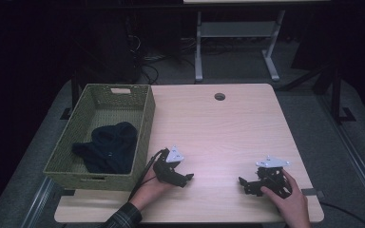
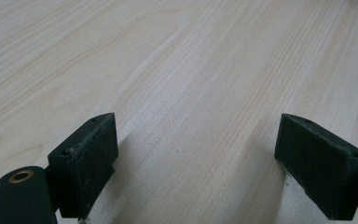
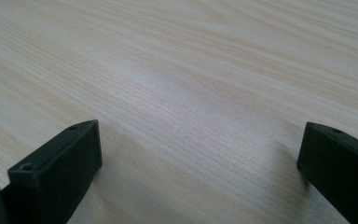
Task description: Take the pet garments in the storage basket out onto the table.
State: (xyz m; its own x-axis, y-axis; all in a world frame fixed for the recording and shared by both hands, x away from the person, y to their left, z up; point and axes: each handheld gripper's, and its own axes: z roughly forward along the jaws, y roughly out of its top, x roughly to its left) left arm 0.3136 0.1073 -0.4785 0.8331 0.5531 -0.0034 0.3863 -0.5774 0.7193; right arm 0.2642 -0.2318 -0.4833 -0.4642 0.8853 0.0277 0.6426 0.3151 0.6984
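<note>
At the left of the frame we see a woven basket point(image 1: 142, 124) with a dark garment point(image 1: 108, 147) lying inside it. Our left tongs point(image 1: 186, 179) rest on the bare surface point(image 1: 228, 133), jaws apart, holding nothing. At lower right, our right tongs point(image 1: 245, 184) likewise sit parted and empty. We judge the putting-away done, with nothing left out.

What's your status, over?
Left gripper and right gripper open, low over light wooden table. Dark garment lies inside green woven basket. Nothing between jaws.
</note>
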